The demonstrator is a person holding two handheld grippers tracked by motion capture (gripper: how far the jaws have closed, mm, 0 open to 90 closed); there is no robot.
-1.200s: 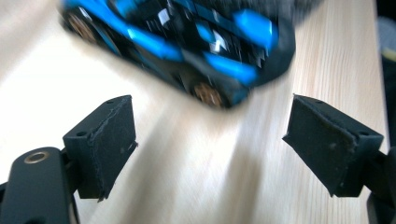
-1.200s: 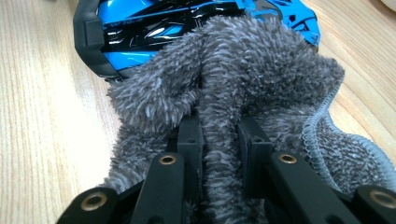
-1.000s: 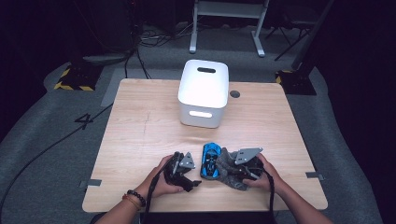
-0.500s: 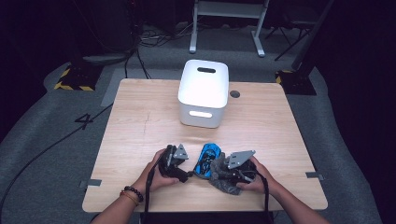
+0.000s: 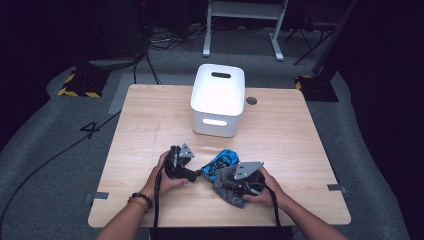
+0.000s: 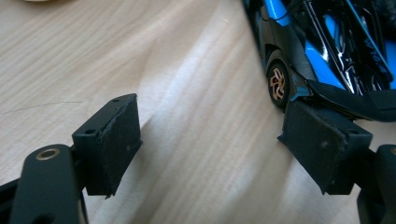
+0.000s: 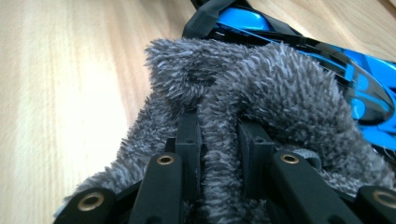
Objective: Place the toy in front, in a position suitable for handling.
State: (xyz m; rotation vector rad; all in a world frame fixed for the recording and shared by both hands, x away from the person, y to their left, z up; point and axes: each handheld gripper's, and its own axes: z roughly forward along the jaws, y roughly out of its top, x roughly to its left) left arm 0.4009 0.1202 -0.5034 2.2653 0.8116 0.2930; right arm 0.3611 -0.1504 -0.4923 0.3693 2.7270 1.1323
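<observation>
While I am pinching a fold of grey fluffy cloth (image 7: 261,93) tight in my right gripper (image 7: 219,135), its two black jaws are closing almost together with the pile bulging up between and around them. Just beyond that bunched cloth the blue and black toy sports car (image 7: 355,79) is lying, with the cloth pressing against its bodywork. My left gripper (image 6: 210,135) is standing open and holding nothing: its jaws have just been opening, bare table (image 6: 196,70) is showing between the pads, and the far pad is sitting right beside the car's front corner (image 6: 327,88), whether touching or just short I cannot tell.

From above, both of my hands are working at the near edge of the wooden table (image 5: 150,130), the left gripper (image 5: 192,172) at the car's (image 5: 220,161) near end and the right gripper (image 5: 235,182) over the cloth (image 5: 232,196), with the car between them. A white lidded bin (image 5: 218,100) is standing well apart, farther back on the table.

I am judging this to be a wipe-down of the car, somewhere in its middle: the cloth is gripped and on the car, the steadying hand has let go, and most of the blue body is lying uncovered.

My left gripper view is giving me the copper-spoked wheel (image 6: 276,84) and the empty gap between the pads. My right gripper view is settling how firmly the cloth is clamped. The high view alone is placing the bin.
</observation>
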